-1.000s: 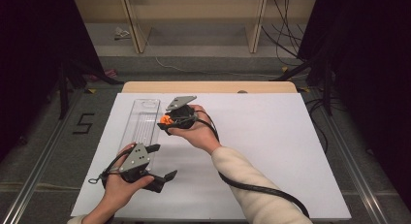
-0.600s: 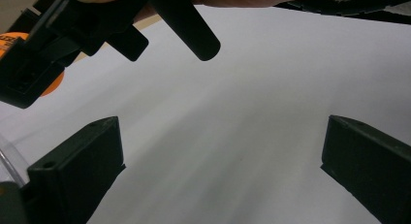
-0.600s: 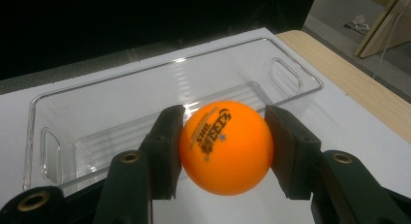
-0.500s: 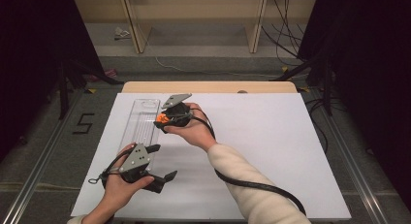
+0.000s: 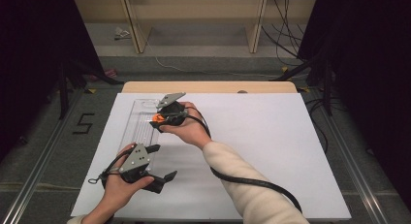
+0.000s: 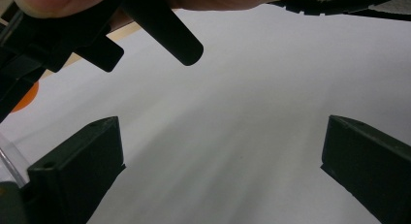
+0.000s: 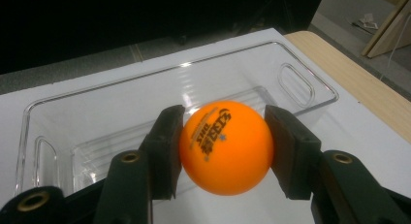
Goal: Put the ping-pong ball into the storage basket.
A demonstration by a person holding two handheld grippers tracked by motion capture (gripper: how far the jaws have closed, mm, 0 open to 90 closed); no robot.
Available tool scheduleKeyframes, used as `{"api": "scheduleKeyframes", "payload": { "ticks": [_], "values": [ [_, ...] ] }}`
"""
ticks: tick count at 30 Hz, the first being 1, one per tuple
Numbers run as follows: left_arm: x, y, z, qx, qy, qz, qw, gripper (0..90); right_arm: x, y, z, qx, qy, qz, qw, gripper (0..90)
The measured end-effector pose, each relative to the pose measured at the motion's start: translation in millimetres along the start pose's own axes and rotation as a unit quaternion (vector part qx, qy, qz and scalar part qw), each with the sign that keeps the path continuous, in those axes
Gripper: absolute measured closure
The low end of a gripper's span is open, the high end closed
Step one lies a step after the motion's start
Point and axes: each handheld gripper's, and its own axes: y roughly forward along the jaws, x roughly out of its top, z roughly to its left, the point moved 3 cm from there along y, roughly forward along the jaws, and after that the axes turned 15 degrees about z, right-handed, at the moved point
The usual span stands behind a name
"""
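Note:
An orange table-tennis ball with dark print sits squeezed between the two black jaws of my right gripper, which is shut on it. In the high view that gripper hovers over the right rim of a long clear plastic tray, the ball showing as an orange spot. The tray lies just beyond the ball, with cut-out handles at both ends. My left gripper rests low at the tray's near end, its jaws spread wide apart and open over bare white surface.
A white sheet covers the table, with a wooden strip at the far edge. A black cable trails from the right gripper along the sleeve. Dark floor and rails flank the table.
The right gripper with the ball has edged slightly left and farther away, toward the tray. The left gripper has stayed put.

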Motion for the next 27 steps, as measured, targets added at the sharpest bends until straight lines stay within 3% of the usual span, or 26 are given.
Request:
{"api": "scheduleKeyframes", "payload": {
  "ticks": [27],
  "values": [
    [-0.2,0.4,-0.7,-0.001,0.003,0.000,1.0000,0.8,10.4,10.1,1.5,0.006,-0.005,0.007,0.9999,51.4]
  ]
}}
